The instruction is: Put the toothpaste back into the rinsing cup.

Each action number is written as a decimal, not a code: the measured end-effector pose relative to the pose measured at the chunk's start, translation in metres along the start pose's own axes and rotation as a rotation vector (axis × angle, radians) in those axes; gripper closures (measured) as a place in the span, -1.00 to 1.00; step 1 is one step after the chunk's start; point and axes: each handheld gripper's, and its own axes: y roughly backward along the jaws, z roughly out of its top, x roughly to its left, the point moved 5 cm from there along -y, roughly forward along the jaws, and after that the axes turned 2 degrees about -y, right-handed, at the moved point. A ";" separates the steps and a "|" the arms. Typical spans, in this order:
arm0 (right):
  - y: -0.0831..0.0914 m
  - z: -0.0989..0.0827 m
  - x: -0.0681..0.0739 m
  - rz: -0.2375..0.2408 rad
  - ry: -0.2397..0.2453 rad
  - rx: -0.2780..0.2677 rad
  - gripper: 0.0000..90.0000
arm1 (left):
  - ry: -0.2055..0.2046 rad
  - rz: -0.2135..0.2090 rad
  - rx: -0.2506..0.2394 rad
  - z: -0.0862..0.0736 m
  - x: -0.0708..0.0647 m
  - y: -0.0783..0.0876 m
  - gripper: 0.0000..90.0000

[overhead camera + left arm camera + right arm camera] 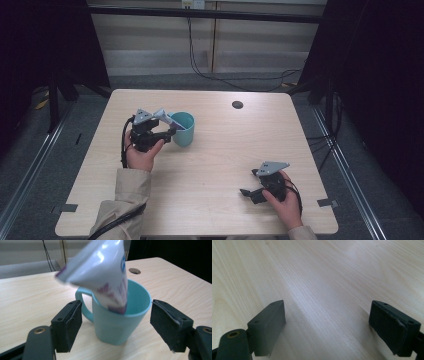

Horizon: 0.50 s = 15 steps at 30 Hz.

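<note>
left gripper (116, 325): jaws stood wide, one on each side of the mug (117, 315), pads clear of its wall; nothing gripped
left hand (142, 155): held the gripper level at the mug's left side in the high view
mug: teal, one handle on the side away from the table's grommet hole, upright on the table (215, 165), left of centre
tube (100, 272): white squeeze tube, purple crimped end up and blurred, blue and purple print, stood tilted in the mug, lower end inside, top leaned out over the rim on the handle side
right gripper (327, 327): jaws wide apart, bare wood between them, held nothing
right hand (287, 202): rested near the table's front right corner, well apart from the mug
hidden: tube's lower end sat below the rim; print too blurred to read; mug's inside floor not visible
cut off: tube's top edge ran out of the left gripper view
hole (237, 104): dark round grommet, far side of table
count: one mug, one tube, two grippers, one grommet hole
</note>
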 end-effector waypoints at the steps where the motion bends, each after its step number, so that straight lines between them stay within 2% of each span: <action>1: 0.000 0.000 0.000 0.001 0.000 0.000 -0.71 | 0.005 -0.003 -0.001 -0.005 0.000 0.003 -0.44; 5: 0.000 0.000 0.000 0.001 0.001 -0.001 -0.71 | -0.004 -0.006 0.013 -0.015 0.000 0.008 -0.46; 15: -0.001 0.000 0.000 -0.001 -0.002 -0.003 -0.71 | -0.016 -0.035 0.098 -0.063 -0.004 0.015 -0.50</action>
